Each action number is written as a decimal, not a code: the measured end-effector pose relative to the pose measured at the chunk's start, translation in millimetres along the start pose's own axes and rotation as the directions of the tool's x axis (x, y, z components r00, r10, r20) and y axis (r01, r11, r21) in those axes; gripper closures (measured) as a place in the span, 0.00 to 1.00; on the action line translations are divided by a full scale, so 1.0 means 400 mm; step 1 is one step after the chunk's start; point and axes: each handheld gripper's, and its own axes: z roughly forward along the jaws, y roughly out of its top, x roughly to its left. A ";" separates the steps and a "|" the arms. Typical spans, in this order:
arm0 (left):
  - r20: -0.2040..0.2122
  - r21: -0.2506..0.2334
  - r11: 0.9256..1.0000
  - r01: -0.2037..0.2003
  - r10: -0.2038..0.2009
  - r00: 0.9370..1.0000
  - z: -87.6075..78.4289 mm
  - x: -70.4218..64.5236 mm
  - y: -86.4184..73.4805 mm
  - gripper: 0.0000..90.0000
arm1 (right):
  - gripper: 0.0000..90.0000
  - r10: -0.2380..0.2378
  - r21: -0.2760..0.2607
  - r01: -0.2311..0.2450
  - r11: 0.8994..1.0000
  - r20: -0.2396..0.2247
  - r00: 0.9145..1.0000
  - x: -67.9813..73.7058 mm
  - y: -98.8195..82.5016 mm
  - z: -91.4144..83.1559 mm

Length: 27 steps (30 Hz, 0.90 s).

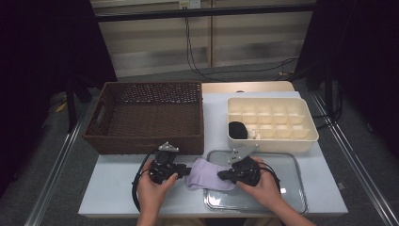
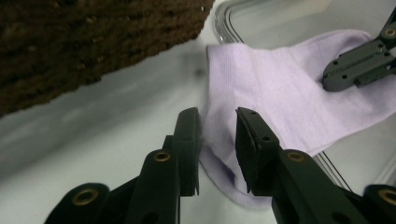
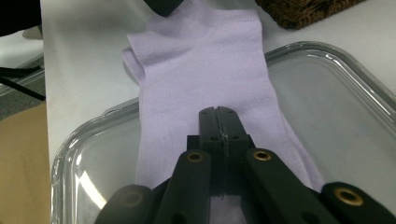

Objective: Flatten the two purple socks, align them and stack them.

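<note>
Black jaws of the left gripper (image 2: 217, 144) stand parted around the near edge of the pale lilac knitted sock (image 2: 280, 93), a narrow gap showing between each pad and the cloth, so I judge they are not pinching it. Across the cloth, the right gripper (image 3: 218, 122) has its jaws pressed flat together on the other end of the sock (image 3: 205, 70), clamping the fabric.

From above, the sock (image 1: 207, 173) lies stretched between the two tools, its long axis running left to right across the front of the white table (image 1: 113, 179). One end droops over the rim of the clear rectangular glass tray (image 1: 291, 188); the other rests on bare tabletop just beside the left gripper (image 1: 181, 170). Its free end lies straight ahead of the left pads and touches or nearly touches them, so closing there needs almost no reach, while the right gripper (image 1: 223, 175) anchors the far end.

Behind stand a dark brown woven wicker basket (image 1: 150, 117) and a cream plastic divider box (image 1: 270, 123) holding a black rolled bundle (image 1: 238, 130) in a front-left cell.

No brand, label or readable writing can be made out on anything
</note>
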 end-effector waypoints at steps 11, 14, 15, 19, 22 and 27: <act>-0.034 0.002 1.000 -0.014 0.014 0.999 0.016 -0.001 -0.004 0.70 | 1.00 0.005 -0.004 -0.005 1.000 0.095 0.995 -0.038 0.021 0.010; -0.037 -0.015 1.000 -0.015 0.014 0.999 0.010 -0.002 -0.003 0.71 | 0.99 0.023 -0.021 -0.021 1.000 0.091 0.996 -0.044 0.022 0.002; -0.042 -0.008 1.000 -0.019 0.019 0.999 0.008 -0.002 -0.003 0.73 | 0.96 0.025 -0.038 -0.022 0.999 0.086 0.996 -0.043 0.023 -0.002; -0.041 -0.006 1.000 -0.013 0.013 0.999 0.012 0.000 -0.006 0.76 | 0.88 0.014 -0.072 -0.010 0.997 0.046 0.999 -0.023 0.032 -0.010; -0.053 0.025 0.999 -0.022 0.023 0.998 0.030 0.002 -0.009 0.79 | 0.82 -0.025 -0.025 0.026 0.999 0.049 0.998 -0.007 0.029 0.013; -0.058 0.033 0.999 -0.021 0.023 0.998 0.032 -0.004 -0.006 0.90 | 0.99 -0.049 -0.011 0.050 0.999 0.075 0.996 -0.004 0.021 0.024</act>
